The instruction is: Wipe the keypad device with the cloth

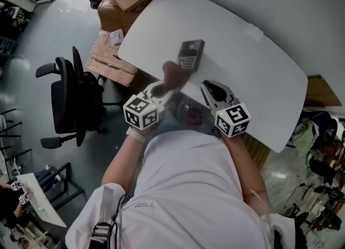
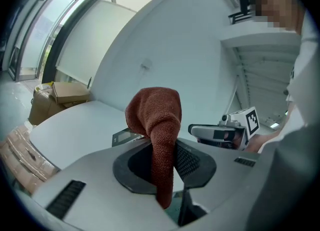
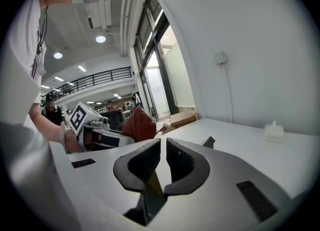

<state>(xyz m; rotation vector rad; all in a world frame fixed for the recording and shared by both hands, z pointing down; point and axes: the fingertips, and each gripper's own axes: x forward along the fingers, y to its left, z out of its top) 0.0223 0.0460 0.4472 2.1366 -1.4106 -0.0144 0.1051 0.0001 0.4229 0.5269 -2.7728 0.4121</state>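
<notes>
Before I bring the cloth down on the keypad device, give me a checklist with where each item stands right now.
1. Cloth gripped: ok, the left gripper is clamped on it, and it stands up above the jaws.
2. Right gripper free: ok, jaws together, nothing between them.
3. Keypad device in place: ok, it lies on the white table, ahead of both grippers.
4. Device steadied: not ok, neither gripper touches it.
5. Where the keypad needs wiping: cannot tell, it shows too small.
</notes>
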